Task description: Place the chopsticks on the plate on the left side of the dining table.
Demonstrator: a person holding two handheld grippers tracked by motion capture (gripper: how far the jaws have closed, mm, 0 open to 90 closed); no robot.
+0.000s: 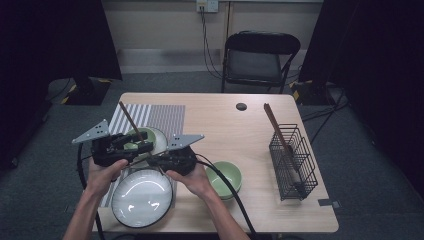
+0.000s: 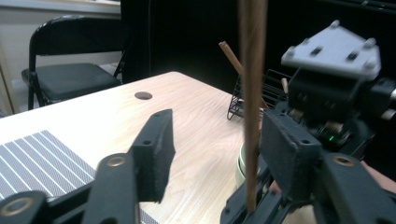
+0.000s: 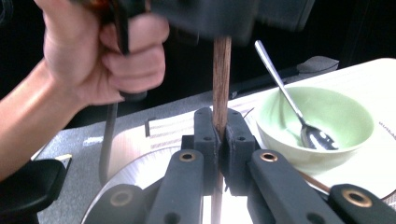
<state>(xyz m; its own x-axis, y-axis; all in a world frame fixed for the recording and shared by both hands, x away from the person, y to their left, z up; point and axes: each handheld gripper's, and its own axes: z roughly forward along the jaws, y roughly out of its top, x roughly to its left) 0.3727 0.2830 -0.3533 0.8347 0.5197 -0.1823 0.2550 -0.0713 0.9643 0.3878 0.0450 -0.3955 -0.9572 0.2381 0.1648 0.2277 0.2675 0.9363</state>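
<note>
A brown chopstick (image 1: 129, 119) stands tilted over the left half of the table. My right gripper (image 1: 152, 159) is shut on its lower end; in the right gripper view the jaws (image 3: 218, 123) clamp the chopstick (image 3: 222, 70) upright. My left gripper (image 1: 140, 144) sits just beside it, higher on the stick. In the left gripper view its jaws (image 2: 217, 135) stand open, with the chopstick (image 2: 252, 93) between them, close to the right jaw. Below lies a green bowl (image 3: 289, 154) with a metal spoon (image 3: 280, 79) in it.
A large white plate (image 1: 141, 197) lies at the near left edge on a striped placemat (image 1: 160, 115). A second green bowl (image 1: 227, 175) sits near the middle front. A black wire basket (image 1: 295, 160) at the right holds another chopstick (image 1: 274, 122). A folding chair (image 1: 260, 55) stands behind the table.
</note>
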